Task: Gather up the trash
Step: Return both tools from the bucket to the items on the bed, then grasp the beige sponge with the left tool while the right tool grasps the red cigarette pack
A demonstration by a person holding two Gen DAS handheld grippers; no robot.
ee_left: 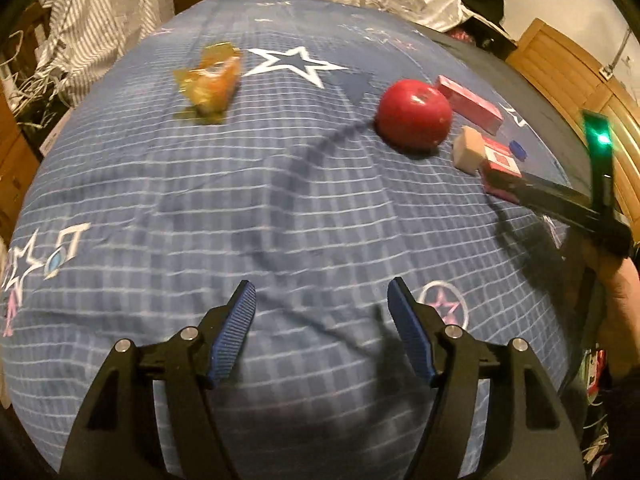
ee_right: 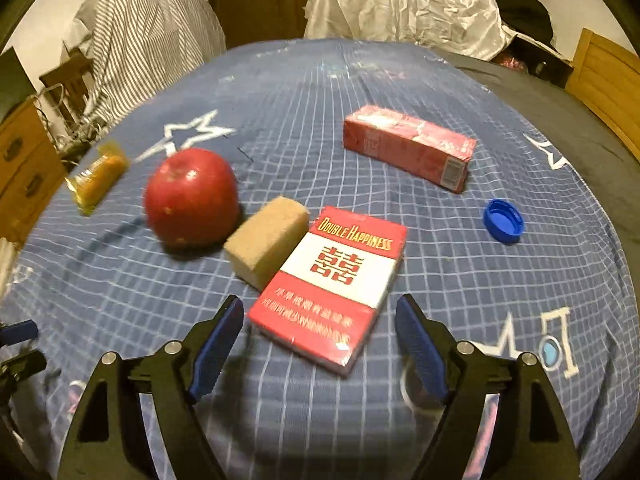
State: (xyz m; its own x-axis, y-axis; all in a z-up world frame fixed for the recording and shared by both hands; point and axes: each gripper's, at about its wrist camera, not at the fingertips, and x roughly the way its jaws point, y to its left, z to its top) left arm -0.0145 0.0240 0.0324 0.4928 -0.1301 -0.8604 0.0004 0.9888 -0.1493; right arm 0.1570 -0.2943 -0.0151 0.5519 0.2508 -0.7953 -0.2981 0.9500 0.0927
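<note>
Lying flat on the blue checked bedspread (ee_right: 280,128), the red Double Happiness cigarette pack (ee_right: 332,288) serves as the landmark. The right gripper (ee_right: 320,320) hangs just above the pack's near end, jaws spread wide to either side of it, blue pads (ee_right: 216,344) not touching it, nothing held. A tan sponge block (ee_right: 266,240) lies against the pack's left edge. Left of the sponge, a red apple (ee_right: 192,196) sits on the cloth, very close to it. Further left of the pack, well apart, lies a crinkled yellow-orange snack wrapper (ee_right: 98,178), blurred. Beyond the pack, toward the far side of the bed, a long red carton (ee_right: 408,148) lies on its side. To the pack's right, apart from it, a blue bottle cap (ee_right: 503,221) rests open side up. The left gripper (ee_left: 322,320) hovers over bare bedspread well to the left of the pack, jaws parted, nothing between them. Striped fabric (ee_right: 148,40) and crumpled white sheeting (ee_right: 404,8) lie past the bed's far edge.
</note>
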